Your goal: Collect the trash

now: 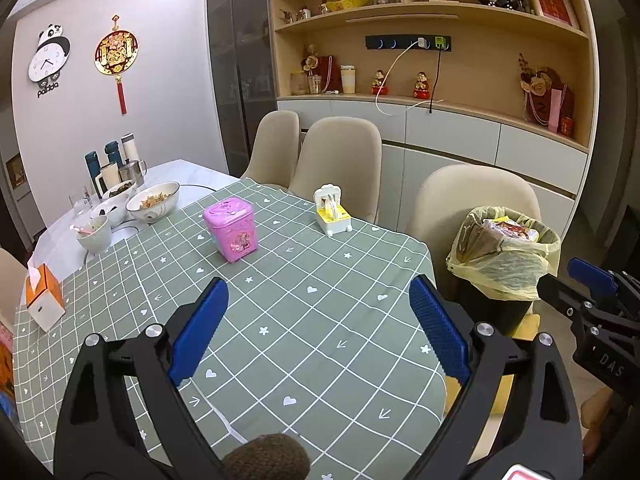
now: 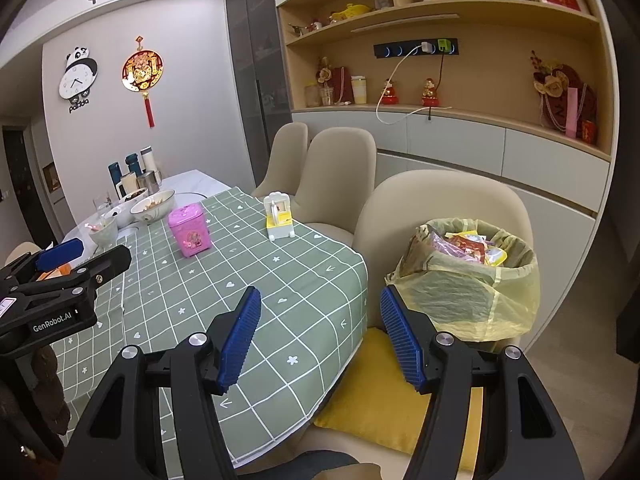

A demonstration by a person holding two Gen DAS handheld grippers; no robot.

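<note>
Trash bin (image 2: 472, 280): stood on the yellow cushion (image 2: 368, 392) of a beige chair (image 2: 440, 200) beside the table; lined with a yellow bag; wrappers (image 2: 468, 246) filled the top. Print on the wrappers was not legible.
Right gripper (image 2: 320, 336): released, jaws wide, nothing between the blue pads; over the table edge, near the bin. Body marked "DAS" in the left view.
Left gripper (image 1: 320, 328): released, jaws wide and empty, above the tablecloth (image 1: 280, 320). Body marked "GenRobot.AI" in the right view.
Tablecloth: green, white grid, hearts, arrows.
Pink tin (image 1: 230, 228): on the cloth, well apart from both grippers.
Wall clock (image 1: 48, 58): panda shape, lettered "panda".
</note>
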